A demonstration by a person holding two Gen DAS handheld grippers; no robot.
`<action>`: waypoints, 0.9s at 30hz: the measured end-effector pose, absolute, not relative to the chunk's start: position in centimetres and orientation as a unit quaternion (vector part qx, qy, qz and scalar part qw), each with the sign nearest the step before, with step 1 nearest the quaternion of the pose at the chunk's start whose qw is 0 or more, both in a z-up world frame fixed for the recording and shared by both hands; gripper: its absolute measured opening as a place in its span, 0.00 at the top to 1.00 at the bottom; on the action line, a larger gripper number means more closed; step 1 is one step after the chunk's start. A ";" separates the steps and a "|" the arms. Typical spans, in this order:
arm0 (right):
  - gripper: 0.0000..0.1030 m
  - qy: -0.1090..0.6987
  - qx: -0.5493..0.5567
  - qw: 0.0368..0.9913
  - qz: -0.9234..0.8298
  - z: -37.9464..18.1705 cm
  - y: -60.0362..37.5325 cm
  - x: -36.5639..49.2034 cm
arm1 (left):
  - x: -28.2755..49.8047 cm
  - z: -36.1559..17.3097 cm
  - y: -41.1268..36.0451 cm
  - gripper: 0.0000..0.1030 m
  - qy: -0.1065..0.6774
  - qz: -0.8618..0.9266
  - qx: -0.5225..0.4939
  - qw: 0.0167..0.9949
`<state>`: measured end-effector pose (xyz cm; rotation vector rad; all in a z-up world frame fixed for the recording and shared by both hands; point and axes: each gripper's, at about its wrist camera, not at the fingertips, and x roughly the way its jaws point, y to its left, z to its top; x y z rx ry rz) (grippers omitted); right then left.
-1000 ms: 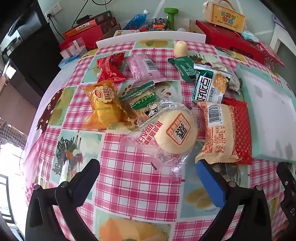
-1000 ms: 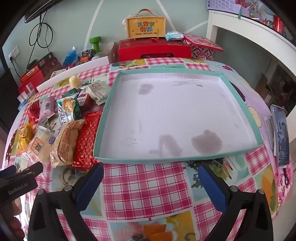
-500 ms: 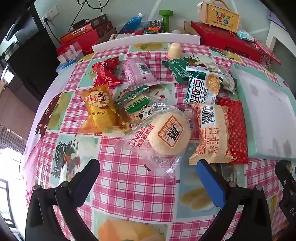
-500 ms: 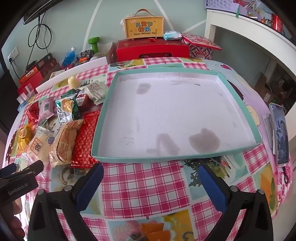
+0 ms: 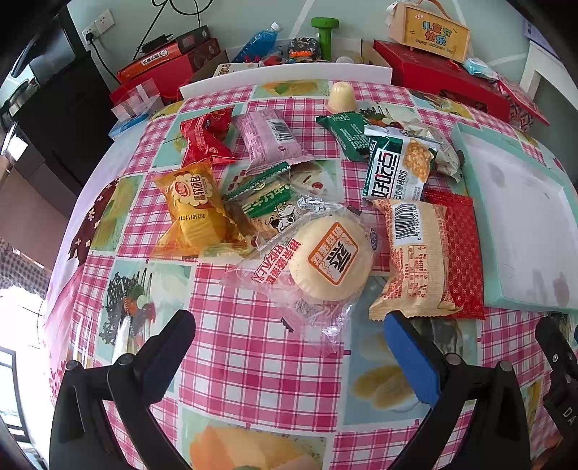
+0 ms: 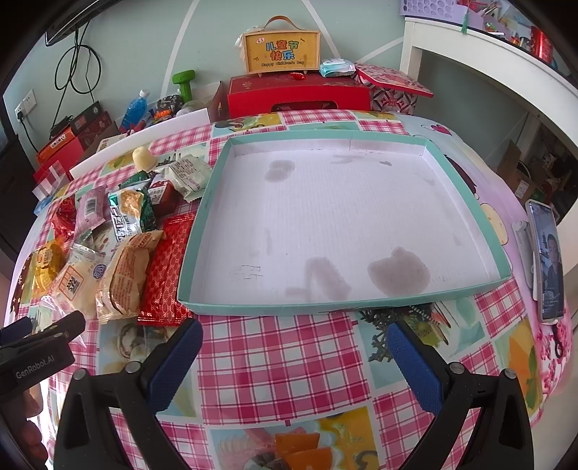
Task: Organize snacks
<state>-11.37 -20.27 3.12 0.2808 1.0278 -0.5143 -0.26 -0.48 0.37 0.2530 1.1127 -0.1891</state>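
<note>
Several wrapped snacks lie in a heap on the checked tablecloth: a round bun in clear wrap, a beige packet with a barcode, a red packet, a yellow packet and a green-white packet. To their right sits a shallow teal-rimmed tray with a white floor and nothing in it. My left gripper hovers open just short of the bun. My right gripper hangs open before the tray's near rim. The same bun appears at the far left of the right wrist view.
A phone lies at the table's right edge. Red boxes, a yellow gift box, a green dumbbell and a blue bottle crowd the far side. A jelly cup stands behind the snacks.
The left gripper has drawn back slightly, so the snack heap sits a little farther and higher in its view. The right gripper has barely shifted. Both stay open.
</note>
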 end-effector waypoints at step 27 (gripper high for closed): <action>0.00 0.485 0.133 0.830 -0.242 3.0 -20.2 -11.4 | -0.2 0.0 -0.5 0.00 0.529 -0.086 0.126 0.835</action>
